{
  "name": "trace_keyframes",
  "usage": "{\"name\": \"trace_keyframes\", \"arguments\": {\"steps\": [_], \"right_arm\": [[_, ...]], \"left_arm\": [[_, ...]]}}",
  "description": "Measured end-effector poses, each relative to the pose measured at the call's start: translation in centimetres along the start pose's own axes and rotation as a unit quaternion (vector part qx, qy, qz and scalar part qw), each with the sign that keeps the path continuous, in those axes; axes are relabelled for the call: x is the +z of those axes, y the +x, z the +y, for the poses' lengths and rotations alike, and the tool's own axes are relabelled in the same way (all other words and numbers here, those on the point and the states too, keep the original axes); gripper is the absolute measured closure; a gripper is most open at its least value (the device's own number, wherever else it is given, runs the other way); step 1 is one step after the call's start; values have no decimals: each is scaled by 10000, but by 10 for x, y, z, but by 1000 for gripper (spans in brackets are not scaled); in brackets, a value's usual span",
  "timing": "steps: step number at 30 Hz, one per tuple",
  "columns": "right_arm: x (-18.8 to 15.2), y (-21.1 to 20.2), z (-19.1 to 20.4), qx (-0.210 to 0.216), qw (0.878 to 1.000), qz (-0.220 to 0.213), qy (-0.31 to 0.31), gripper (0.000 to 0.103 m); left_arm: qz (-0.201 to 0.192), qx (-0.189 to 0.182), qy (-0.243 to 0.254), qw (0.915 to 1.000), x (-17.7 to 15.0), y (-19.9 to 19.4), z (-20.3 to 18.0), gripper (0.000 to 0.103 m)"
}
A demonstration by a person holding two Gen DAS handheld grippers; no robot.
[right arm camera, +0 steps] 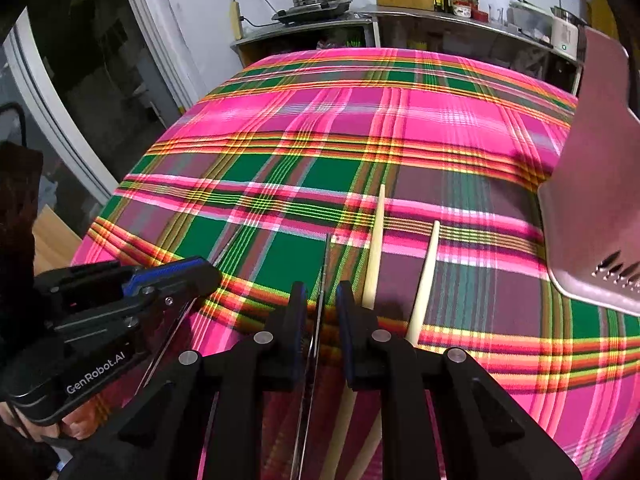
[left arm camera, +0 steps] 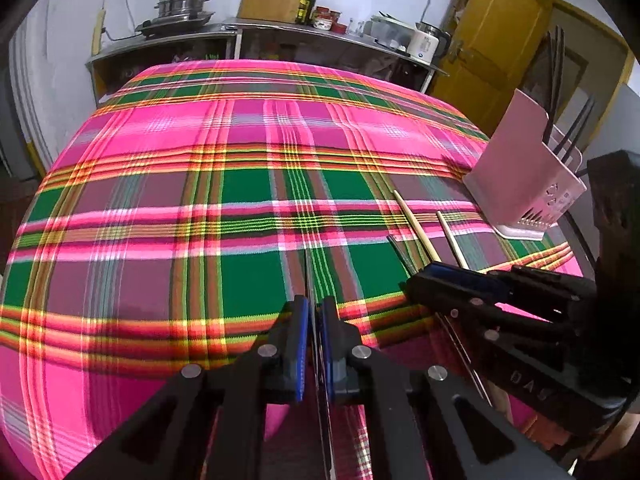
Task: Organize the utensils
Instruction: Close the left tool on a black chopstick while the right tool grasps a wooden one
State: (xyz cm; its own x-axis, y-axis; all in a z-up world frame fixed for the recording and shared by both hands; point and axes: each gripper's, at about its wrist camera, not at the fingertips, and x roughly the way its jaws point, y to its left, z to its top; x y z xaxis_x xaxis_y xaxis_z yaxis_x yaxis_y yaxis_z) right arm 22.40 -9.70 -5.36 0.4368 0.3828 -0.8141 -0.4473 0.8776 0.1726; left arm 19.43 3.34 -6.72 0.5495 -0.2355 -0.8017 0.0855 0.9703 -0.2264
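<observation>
I see the plaid tablecloth (left arm camera: pixel 160 200) filling both views. At far right stands the pink utensil holder (left arm camera: pixel 520 176), upright, with dark chopsticks (left arm camera: pixel 568 136) leaning out of its top. Two pale wooden chopsticks (right arm camera: pixel 374 256) lie flat just left of the holder, side by side but apart, long axes near to far, thin tips pointing far. My left gripper (left arm camera: pixel 314 320) is clenched on a dark chopstick (left arm camera: pixel 307 272), which runs near to far, tip pointing away. My right gripper (right arm camera: pixel 320 304) has a second dark chopstick (right arm camera: pixel 325 264) between its fingers, same axis; a gap shows either side, so I cannot tell if it grips
</observation>
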Motion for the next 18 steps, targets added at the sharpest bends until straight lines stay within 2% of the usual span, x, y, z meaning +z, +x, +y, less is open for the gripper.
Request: {"name": "trace_keyframes", "arguments": {"steps": [8,13,18], "right_arm": [[-2,0,6,-189,9997,42,-165,96],[2,-1,2,4,9999,107,-9,98],[6,-20,1,71,9999,-78,49,98]], "left_arm": [[6,131,248,9996,1,2,-6,98],[82,119,281,9995,5,2,-5,99],[-39,67,226,9997,10,-12,-3,99]]}}
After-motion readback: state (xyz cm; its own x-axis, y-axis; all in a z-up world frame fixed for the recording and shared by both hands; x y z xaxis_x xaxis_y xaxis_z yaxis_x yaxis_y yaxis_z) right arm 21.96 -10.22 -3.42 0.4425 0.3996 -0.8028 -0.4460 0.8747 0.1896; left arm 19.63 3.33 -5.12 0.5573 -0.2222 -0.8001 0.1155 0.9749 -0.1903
